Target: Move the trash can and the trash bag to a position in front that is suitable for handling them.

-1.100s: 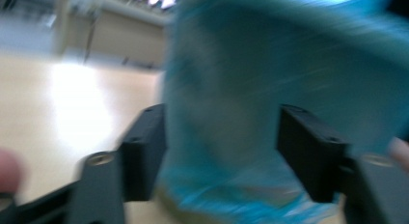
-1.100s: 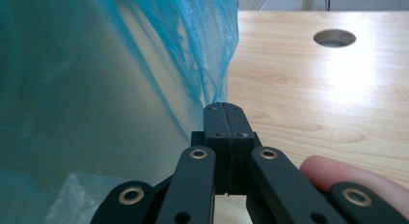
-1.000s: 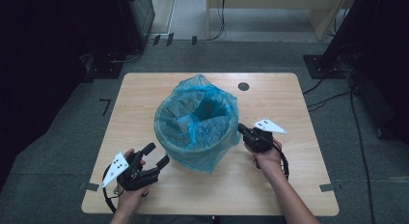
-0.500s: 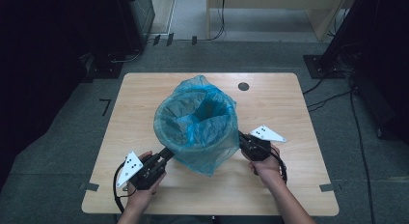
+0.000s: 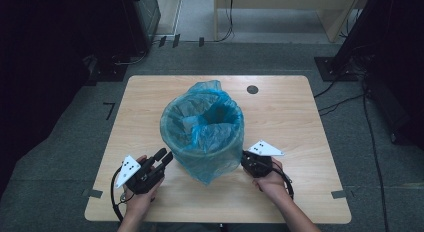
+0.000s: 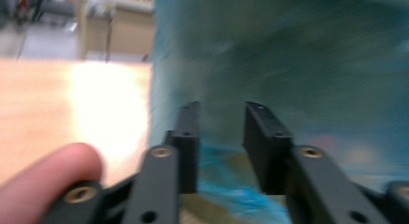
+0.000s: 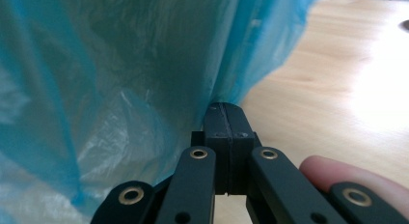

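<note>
High view: my left tongs [image 5: 164, 157] sit at 7 o'clock of the blue bag [image 5: 202, 129] mid-worktop [image 5: 300, 122], just opening again, nothing pinched. My right tongs [image 5: 244, 159] at 4 o'clock are clamped on the bag, moved nearer me than before.

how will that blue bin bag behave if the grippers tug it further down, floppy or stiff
Probably floppy: the blue bin bag hangs in loose wrinkled folds over the bin. It looks thin and see-through in the right gripper view, so likely light and apt to tear if yanked. The right gripper has its jaws closed at the bag's edge; the film could slip out.
</note>
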Available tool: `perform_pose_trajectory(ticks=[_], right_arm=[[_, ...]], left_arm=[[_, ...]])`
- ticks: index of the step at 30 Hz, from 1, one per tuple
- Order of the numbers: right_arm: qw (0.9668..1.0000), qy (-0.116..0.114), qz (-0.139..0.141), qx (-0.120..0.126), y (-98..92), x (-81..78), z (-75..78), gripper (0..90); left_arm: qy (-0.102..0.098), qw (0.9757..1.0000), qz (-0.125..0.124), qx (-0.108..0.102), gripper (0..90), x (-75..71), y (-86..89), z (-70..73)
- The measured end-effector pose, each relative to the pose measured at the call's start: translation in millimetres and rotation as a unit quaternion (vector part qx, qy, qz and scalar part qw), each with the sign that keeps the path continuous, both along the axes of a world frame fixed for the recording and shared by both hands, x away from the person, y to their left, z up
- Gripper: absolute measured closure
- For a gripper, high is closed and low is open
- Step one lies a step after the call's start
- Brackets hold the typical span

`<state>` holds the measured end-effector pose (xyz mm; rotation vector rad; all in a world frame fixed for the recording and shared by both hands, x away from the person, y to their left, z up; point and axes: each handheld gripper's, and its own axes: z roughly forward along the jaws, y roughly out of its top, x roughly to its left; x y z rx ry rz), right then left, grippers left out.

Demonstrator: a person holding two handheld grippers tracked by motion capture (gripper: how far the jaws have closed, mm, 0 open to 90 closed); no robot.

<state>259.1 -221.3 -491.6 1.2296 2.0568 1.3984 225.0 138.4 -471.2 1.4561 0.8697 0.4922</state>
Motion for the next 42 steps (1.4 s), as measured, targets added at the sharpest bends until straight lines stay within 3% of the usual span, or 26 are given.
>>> perform_pose_trajectory(ticks=[2,6,7,9,11,15,16,20,22,24,26,28,34,35,36,38,39,41,42], right_arm=[[1.0000,0.000,0.006,-0.003,5.7,-7.1,-1.3,90.0],[0.9995,0.003,0.030,0.002,14.7,-20.3,-2.6,90.0],[0.9993,0.001,0.039,0.001,17.7,-23.7,-2.9,90.0],[0.9988,-0.003,0.049,0.003,22.4,-27.6,-3.2,90.0],[0.9981,-0.004,0.060,0.010,26.3,-30.4,-3.3,90.0],[0.9950,-0.011,0.098,0.015,42.3,-40.8,-4.7,90.0],[0.9943,-0.017,0.105,0.012,45.1,-42.5,-4.6,90.0],[0.9917,-0.028,0.124,0.016,50.7,-46.1,-2.3,89.8],[0.9896,-0.035,0.137,0.025,46.7,-45.7,-1.4,80.3],[0.9858,-0.044,0.159,0.033,40.4,-46.0,0.0,71.8],[0.9825,-0.059,0.172,0.039,31.2,-47.6,3.8,69.3],[0.9794,-0.073,0.180,0.055,20.7,-47.1,9.4,68.3],[0.9688,-0.106,0.188,0.122,-14.5,-43.2,36.8,68.0],[0.9675,-0.115,0.185,0.129,-20.0,-42.9,42.9,68.0],[0.9683,-0.127,0.171,0.130,-26.0,-41.3,51.2,68.0],[0.9728,-0.148,0.129,0.123,-31.8,-36.5,63.3,67.9],[0.9763,-0.160,0.089,0.116,-34.7,-30.5,71.4,67.0],[0.9799,-0.164,0.025,0.110,-37.2,-18.9,80.6,65.6],[0.9800,-0.154,-0.001,0.126,-39.1,-9.9,84.6,64.0]], left_arm=[[-0.022,0.9996,-0.013,-0.015,55.0,-5.2,2.9,3.5],[-0.039,0.9975,-0.045,-0.037,37.0,-12.2,4.2,10.0],[-0.040,0.9972,-0.052,-0.035,28.6,-13.1,3.2,11.1],[-0.048,0.9951,-0.080,-0.031,21.1,-16.6,-1.0,12.7],[-0.055,0.9943,-0.089,-0.015,18.2,-19.4,-7.4,13.8],[-0.050,0.9954,-0.074,0.036,18.0,-17.3,-20.7,13.0],[-0.050,0.9951,-0.076,0.038,21.8,-15.6,-21.7,12.0],[-0.025,0.9974,-0.067,0.005,70.5,-5.0,-13.2,6.8],[-0.001,0.9986,-0.054,0.003,88.1,1.4,-6.7,3.5],[0.024,0.9992,-0.030,0.006,90.0,8.1,-0.6,0.4],[0.053,0.9986,-0.003,0.006,90.0,15.5,5.6,-2.9],[0.068,0.9975,0.018,0.008,90.0,20.5,9.4,-4.7],[0.103,0.9914,0.069,0.041,90.0,35.1,12.3,-11.3],[0.107,0.9906,0.072,0.046,90.0,36.9,12.5,-12.7],[0.107,0.9905,0.072,0.047,90.0,38.2,12.3,-13.5],[0.108,0.9897,0.076,0.054,90.0,40.4,11.3,-14.5],[0.108,0.9896,0.077,0.056,90.0,41.2,10.8,-14.8],[0.108,0.9893,0.079,0.058,90.0,42.5,8.9,-15.0],[0.106,0.9893,0.080,0.059,90.0,42.5,7.7,-15.0]])
